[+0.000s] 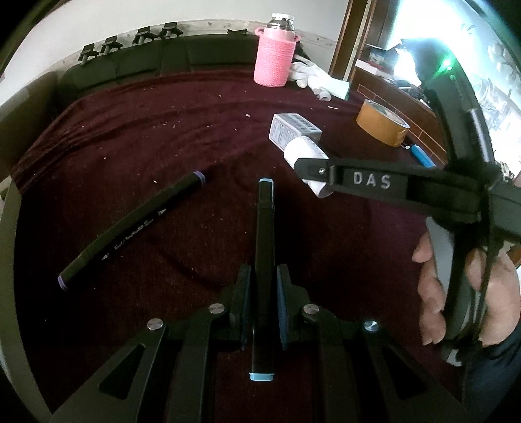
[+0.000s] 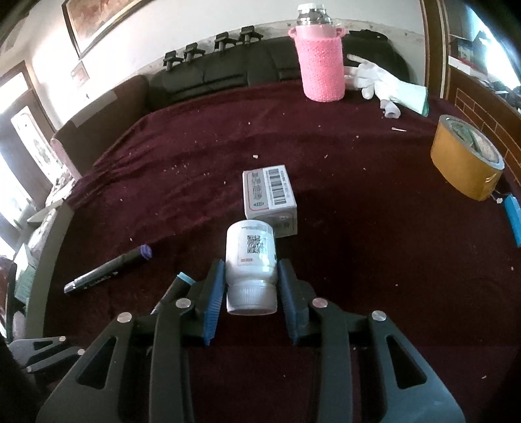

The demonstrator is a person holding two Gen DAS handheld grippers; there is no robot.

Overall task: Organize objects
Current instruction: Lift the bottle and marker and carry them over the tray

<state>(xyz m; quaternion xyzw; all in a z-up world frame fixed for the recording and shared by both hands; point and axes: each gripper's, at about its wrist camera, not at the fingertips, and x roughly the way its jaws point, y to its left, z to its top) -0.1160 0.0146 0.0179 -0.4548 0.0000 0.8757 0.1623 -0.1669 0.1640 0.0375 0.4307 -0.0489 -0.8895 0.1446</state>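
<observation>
On maroon cloth [image 2: 358, 182], the blue-capped marker [image 1: 264, 247] was clamped by the left gripper [image 1: 263, 302]; the white bottle [image 2: 251, 260], seemingly gripped between the right gripper [image 2: 250, 286] pads, was best kept level beside the box [image 2: 268, 195].

A home living room: a black sofa [image 2: 228, 76], a framed painting [image 2: 97, 19], a cloth-covered table [image 2: 358, 227].

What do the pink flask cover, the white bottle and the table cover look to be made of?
Flask cover: knitted or crocheted yarn, matte, going by its bumpy stitch texture; the flask's top above it shines like metal.
White bottle: probably glossy plastic, with soft highlights, a ribbed cap and a printed label.
Table cover: dark red fabric, perhaps velvety; it wrinkles and holds crumbs.
</observation>
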